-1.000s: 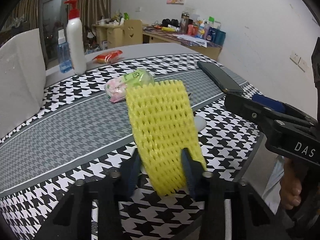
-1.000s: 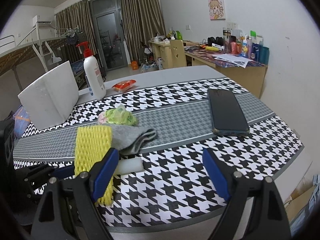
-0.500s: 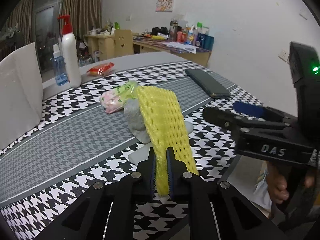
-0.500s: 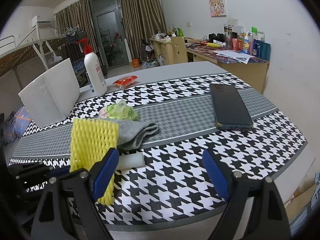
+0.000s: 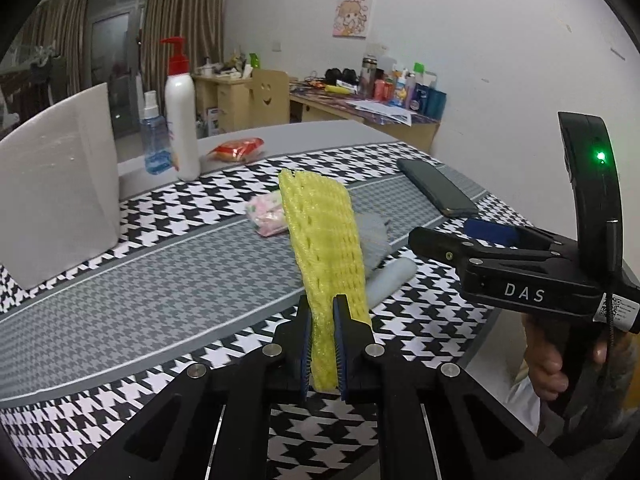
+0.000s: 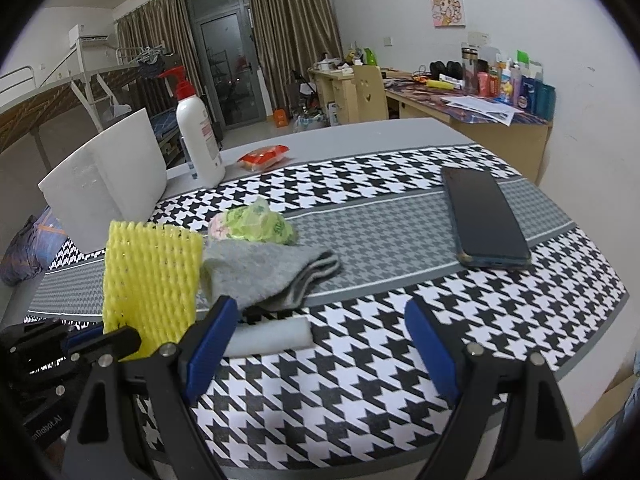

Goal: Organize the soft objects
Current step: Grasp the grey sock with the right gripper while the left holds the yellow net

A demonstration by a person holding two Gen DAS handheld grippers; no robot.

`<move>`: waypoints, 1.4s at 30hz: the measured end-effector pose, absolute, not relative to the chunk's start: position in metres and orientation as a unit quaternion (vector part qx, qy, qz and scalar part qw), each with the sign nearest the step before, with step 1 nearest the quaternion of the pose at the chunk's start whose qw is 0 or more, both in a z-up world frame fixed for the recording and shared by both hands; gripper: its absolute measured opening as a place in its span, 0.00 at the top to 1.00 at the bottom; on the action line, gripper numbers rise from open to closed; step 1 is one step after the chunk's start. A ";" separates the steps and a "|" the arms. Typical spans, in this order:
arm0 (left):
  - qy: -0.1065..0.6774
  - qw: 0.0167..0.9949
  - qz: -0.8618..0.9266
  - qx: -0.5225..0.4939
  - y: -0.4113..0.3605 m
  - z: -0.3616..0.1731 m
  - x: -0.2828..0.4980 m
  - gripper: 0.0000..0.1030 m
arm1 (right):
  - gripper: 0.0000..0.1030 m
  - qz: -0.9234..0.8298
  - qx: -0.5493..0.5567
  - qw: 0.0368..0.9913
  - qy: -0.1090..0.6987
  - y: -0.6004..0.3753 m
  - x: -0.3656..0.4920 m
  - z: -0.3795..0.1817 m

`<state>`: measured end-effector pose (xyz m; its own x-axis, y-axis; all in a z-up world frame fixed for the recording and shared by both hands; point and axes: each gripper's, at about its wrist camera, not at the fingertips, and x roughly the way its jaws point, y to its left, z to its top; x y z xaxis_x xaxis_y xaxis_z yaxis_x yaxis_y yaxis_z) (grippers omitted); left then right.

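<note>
My left gripper (image 5: 323,344) is shut on the lower end of a yellow foam net sleeve (image 5: 326,248) and holds it upright above the table. The sleeve also shows in the right wrist view (image 6: 150,280), with the left gripper (image 6: 86,346) below it. A grey sock (image 6: 268,276) lies beside it. A white foam roll (image 6: 268,336) lies in front of the sock. A green and pink crumpled packet (image 6: 252,226) lies behind the sock. My right gripper (image 6: 320,344) is open and empty, above the table's near edge; it also shows in the left wrist view (image 5: 460,236).
A dark phone (image 6: 484,216) lies at the right of the houndstooth table cloth (image 6: 360,360). A white board (image 6: 108,184), a pump bottle (image 6: 200,140), a blue spray bottle (image 5: 154,136) and a red packet (image 6: 262,156) stand at the back. The table edge is near on the right.
My left gripper has closed on the yellow sleeve and lifted it upright, off the sock. My right gripper has stayed open and shifted slightly.
</note>
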<state>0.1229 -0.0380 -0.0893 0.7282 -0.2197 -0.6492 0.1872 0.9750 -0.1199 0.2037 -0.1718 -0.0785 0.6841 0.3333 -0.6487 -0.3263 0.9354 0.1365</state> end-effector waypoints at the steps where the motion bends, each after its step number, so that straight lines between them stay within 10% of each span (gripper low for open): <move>1: 0.352 0.929 -0.108 -0.023 -0.037 -0.089 0.123 0.90 | 0.14 0.181 0.004 0.917 0.356 -0.170 0.205 -0.078; 24: 0.368 0.927 -0.063 -0.049 0.000 -0.093 0.135 0.90 | 0.14 0.228 -0.015 0.885 0.406 -0.120 0.240 -0.089; 42: 0.370 0.926 -0.054 -0.056 0.014 -0.095 0.134 0.90 | 0.58 0.219 -0.065 0.863 0.450 -0.098 0.255 -0.103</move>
<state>0.1335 0.0141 -0.0954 0.7199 -0.1425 -0.6793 0.0589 0.9877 -0.1447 0.2551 -0.0975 -0.1034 0.4990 0.3190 -0.8058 -0.4358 0.8960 0.0849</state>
